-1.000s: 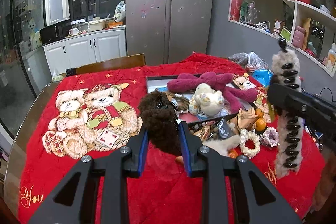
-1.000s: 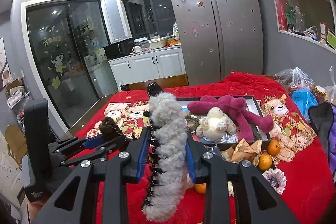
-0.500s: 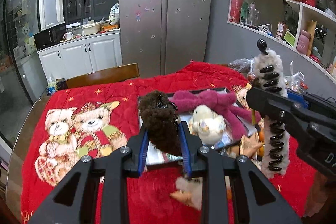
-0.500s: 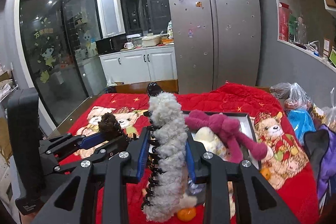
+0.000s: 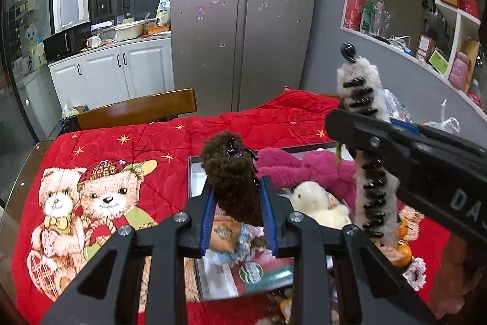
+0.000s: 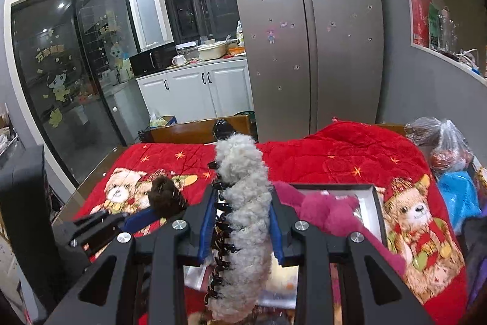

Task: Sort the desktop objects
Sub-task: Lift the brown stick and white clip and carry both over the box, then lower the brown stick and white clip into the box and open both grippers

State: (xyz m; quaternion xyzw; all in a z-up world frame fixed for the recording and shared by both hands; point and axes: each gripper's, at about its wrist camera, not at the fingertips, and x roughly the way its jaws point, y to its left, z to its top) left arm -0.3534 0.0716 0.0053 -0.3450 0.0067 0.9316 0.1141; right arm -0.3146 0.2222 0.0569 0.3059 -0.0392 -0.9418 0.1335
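Note:
My left gripper (image 5: 238, 213) is shut on a fuzzy dark brown hair claw (image 5: 232, 178), held upright above the near edge of a black-rimmed tray (image 5: 191, 172). My right gripper (image 6: 243, 223) is shut on a long fluffy grey hair claw (image 6: 243, 203) with black teeth; the same grey claw (image 5: 369, 160) shows at the right of the left wrist view. In the tray lie a magenta plush (image 5: 292, 169) and a cream plush (image 5: 316, 200). The brown claw (image 6: 166, 197) and left gripper (image 6: 152, 217) appear at the left of the right wrist view.
A red quilt with bear prints (image 5: 100, 197) covers the table. Oranges (image 5: 401, 252) and small clutter lie right of the tray, plastic bags (image 6: 447, 148) at the far right. A wooden chair back (image 5: 137, 108) stands behind the table, a fridge (image 5: 243, 20) beyond.
Both grippers have moved forward over the table toward the tray, each still gripping its hair claw. The tray and plush toys now sit closer and lower in both views.

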